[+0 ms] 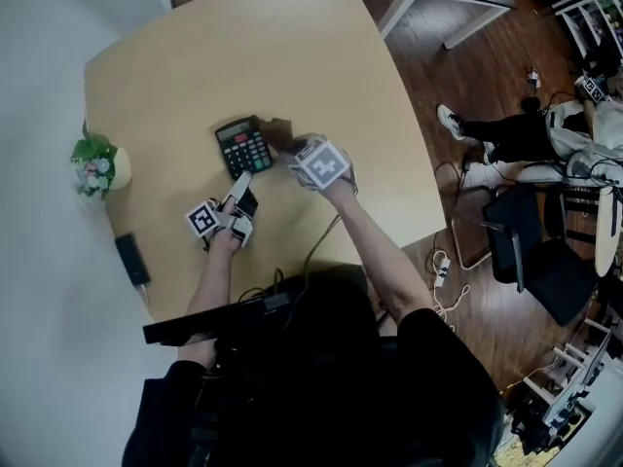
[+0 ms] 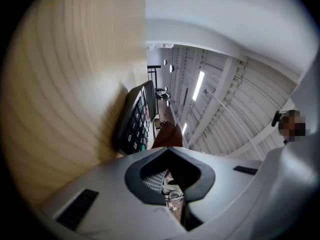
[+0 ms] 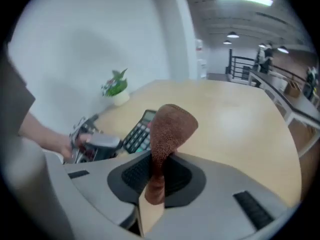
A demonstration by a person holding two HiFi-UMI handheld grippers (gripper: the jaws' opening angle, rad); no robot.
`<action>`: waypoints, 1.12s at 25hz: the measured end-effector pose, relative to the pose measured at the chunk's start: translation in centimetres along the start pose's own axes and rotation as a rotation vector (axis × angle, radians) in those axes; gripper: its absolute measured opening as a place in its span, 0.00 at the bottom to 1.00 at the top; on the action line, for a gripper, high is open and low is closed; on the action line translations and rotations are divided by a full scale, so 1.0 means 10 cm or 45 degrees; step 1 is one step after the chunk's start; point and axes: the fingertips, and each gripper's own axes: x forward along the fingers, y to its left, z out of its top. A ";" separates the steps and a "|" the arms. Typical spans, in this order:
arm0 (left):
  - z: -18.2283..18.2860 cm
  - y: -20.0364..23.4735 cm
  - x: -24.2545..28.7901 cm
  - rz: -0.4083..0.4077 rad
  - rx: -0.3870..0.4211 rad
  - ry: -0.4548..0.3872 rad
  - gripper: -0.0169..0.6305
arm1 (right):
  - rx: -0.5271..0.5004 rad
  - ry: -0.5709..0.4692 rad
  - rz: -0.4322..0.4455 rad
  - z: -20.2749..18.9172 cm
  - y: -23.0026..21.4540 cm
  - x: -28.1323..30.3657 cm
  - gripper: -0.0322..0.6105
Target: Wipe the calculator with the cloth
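Observation:
A black calculator (image 1: 243, 146) lies on the light wood table (image 1: 292, 56). My left gripper (image 1: 239, 185) is shut with nothing between its jaws, and its tip sits at the calculator's near edge. In the left gripper view the calculator (image 2: 135, 121) lies just ahead of the closed jaws, with the brown cloth (image 2: 168, 134) beyond it. My right gripper (image 1: 295, 148) is shut on the brown cloth (image 1: 280, 132) beside the calculator's right edge. In the right gripper view the cloth (image 3: 170, 126) stands up out of the jaws in a fold, and the calculator (image 3: 140, 131) lies behind it to the left.
A small potted plant (image 1: 94, 163) stands at the table's left edge by the white wall. A dark flat object (image 1: 131, 259) lies near the front left corner. A person (image 1: 516, 139) sits on the floor to the right, beside a black chair (image 1: 535, 251).

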 end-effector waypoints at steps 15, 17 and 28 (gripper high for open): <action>0.06 0.06 -0.03 0.029 -0.060 -0.057 0.04 | 0.359 -0.041 0.130 0.12 -0.12 0.61 0.14; 0.06 0.07 -0.03 0.037 -0.059 -0.062 0.04 | 0.429 -0.032 0.169 -0.09 0.06 0.51 0.14; 0.08 0.02 -0.01 0.009 -0.063 -0.073 0.04 | 0.513 -0.130 0.143 -0.28 0.12 -0.02 0.13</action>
